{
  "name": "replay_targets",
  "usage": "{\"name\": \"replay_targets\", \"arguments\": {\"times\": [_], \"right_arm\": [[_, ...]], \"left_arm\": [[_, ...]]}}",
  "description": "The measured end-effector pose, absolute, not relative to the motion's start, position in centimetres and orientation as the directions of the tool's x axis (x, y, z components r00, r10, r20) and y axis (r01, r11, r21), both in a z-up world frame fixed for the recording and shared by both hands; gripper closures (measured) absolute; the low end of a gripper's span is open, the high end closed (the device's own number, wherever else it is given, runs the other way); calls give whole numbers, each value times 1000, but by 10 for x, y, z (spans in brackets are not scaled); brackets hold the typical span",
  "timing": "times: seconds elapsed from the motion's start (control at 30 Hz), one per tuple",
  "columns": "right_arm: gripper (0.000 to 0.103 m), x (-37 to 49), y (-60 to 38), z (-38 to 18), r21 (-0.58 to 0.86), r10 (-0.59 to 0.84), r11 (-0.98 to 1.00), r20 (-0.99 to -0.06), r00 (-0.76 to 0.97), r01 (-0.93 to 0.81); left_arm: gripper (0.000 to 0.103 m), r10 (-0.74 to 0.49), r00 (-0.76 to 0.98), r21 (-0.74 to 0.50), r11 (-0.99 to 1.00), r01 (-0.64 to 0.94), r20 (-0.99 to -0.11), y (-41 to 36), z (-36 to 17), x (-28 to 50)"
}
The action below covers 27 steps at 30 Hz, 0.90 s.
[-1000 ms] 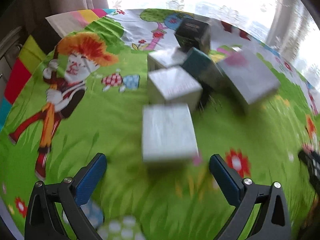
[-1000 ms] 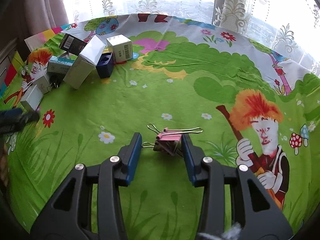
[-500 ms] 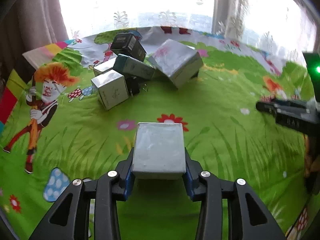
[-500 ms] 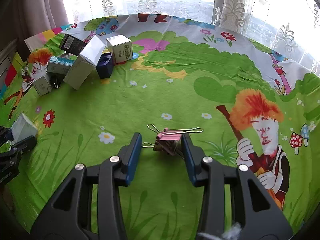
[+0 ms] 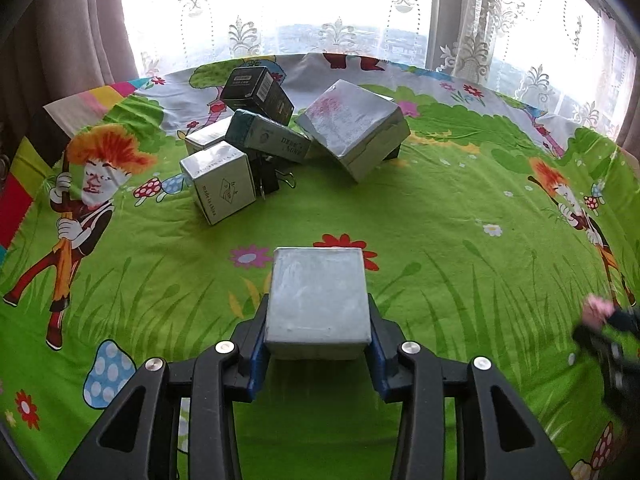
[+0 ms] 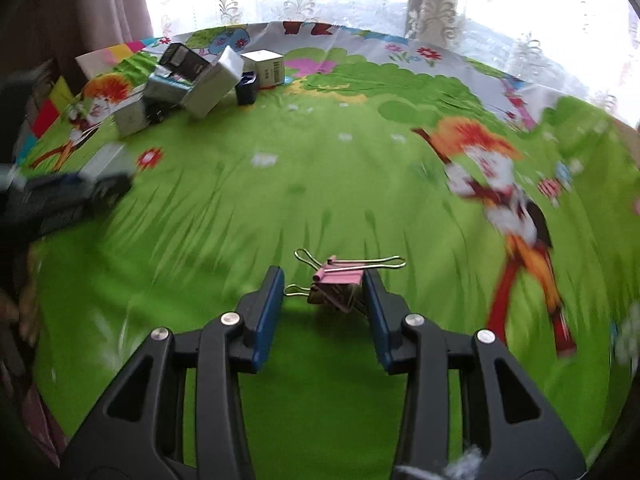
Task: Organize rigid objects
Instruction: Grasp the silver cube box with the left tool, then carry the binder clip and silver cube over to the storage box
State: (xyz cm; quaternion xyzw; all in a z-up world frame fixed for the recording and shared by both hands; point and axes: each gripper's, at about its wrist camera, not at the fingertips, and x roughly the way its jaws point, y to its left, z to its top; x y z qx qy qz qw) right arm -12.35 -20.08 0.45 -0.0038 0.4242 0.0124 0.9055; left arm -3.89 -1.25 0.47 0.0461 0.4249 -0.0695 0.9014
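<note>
My left gripper (image 5: 318,322) is shut on a grey box (image 5: 318,296), with a blue pad pressed on each side, low over the green cartoon cloth (image 5: 460,208). A pile lies beyond it: a black box (image 5: 256,90), a teal box (image 5: 268,138), a silver cube box (image 5: 218,182), a large silver box (image 5: 354,124) and a black binder clip (image 5: 270,182). My right gripper (image 6: 322,284) is shut on a pink binder clip (image 6: 340,280), whose wire handles stick out. It shows at the right edge of the left wrist view as a dark shape, the right gripper (image 5: 608,336).
In the right wrist view the pile (image 6: 192,80) sits at the far left, with a dark blue item (image 6: 246,88) and a white barcode box (image 6: 266,66) beside it. The left gripper (image 6: 68,192) with its box shows blurred at the left. Curtains and a window stand behind the table.
The left gripper came up to the grey box, closed on it and has since held still. The right gripper, still holding the pink clip, has drawn back toward the near side; its view is blurred.
</note>
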Motion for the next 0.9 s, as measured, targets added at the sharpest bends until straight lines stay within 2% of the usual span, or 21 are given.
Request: {"name": "replay_targets", "arguments": {"times": [0.33, 0.43, 0.9], "right_arm": [[58, -138, -195, 3, -17, -6, 1000, -752, 659, -11], [58, -141, -199, 3, 9, 6, 1000, -749, 663, 0], [59, -147, -209, 5, 65, 15, 997, -738, 675, 49]], "left_arm": [[62, -37, 642, 86, 984, 159, -766, -22, 6, -46], [62, -88, 618, 16, 987, 161, -781, -29, 6, -62], [62, -184, 564, -5, 953, 303, -805, -82, 14, -112]]}}
